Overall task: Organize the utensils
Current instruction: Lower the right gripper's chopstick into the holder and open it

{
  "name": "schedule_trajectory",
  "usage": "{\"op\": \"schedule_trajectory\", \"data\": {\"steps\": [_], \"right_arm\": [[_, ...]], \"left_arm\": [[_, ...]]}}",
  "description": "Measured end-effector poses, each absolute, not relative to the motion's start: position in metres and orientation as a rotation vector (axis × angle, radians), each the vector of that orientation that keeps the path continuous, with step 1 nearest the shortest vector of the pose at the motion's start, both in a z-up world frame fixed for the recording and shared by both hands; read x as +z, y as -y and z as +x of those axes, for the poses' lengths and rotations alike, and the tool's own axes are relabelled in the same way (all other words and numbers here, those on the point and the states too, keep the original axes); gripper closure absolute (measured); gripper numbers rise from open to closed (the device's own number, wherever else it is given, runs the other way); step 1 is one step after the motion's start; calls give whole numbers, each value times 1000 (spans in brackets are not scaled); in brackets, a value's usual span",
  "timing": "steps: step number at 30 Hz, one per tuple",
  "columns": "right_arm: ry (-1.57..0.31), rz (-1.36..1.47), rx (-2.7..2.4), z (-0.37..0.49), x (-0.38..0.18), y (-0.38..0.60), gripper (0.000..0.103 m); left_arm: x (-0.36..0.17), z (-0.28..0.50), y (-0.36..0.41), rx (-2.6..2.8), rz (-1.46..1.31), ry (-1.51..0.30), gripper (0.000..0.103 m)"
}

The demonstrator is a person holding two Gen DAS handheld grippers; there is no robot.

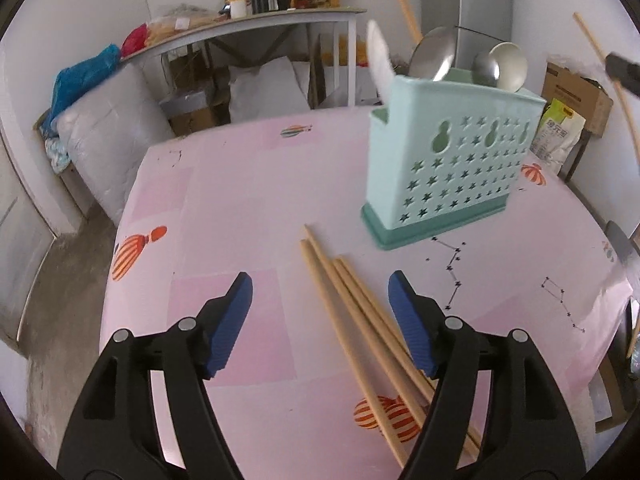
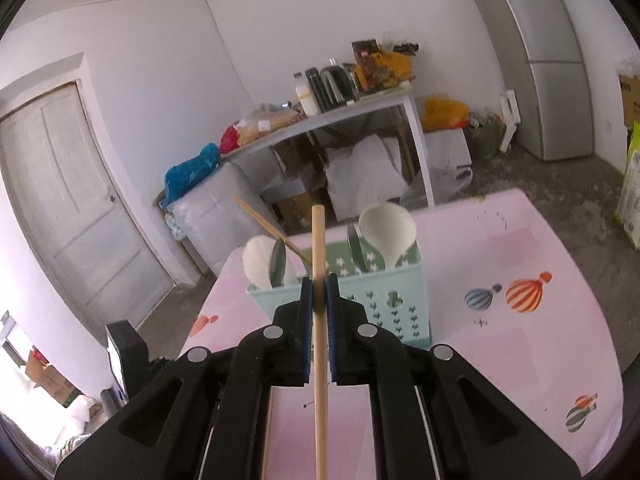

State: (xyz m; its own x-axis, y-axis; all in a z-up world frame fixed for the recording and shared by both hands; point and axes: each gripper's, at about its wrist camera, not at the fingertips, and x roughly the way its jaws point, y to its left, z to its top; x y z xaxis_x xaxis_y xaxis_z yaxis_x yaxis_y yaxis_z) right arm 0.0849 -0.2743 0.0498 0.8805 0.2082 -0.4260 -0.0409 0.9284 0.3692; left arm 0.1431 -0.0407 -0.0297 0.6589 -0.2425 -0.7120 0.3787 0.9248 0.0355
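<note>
A cluttered room behind the pink tablecloth [image 1: 240, 200]

A grey shelf table [image 2: 360, 108] holds a white bottle [image 2: 307, 100], a kettle [image 2: 338, 84] and bags; a fridge [image 2: 536, 60] and a white door [image 2: 68, 200] flank it.

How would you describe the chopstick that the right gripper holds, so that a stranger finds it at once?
Start at the pale green utensil holder on the pink table. Just in front of it, the right gripper is shut on one wooden chopstick. Unlike the loose chopsticks lying flat on the table, this one is lifted, its tip reaching above the holder's rim.
</note>
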Motion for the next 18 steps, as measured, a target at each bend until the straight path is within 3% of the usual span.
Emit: {"op": "schedule_trajectory", "data": {"steps": [18], "right_arm": [[-52,274,175,145,143,280,96]], "left_arm": [[-35,146,30,-343,134,-802,35]]}}
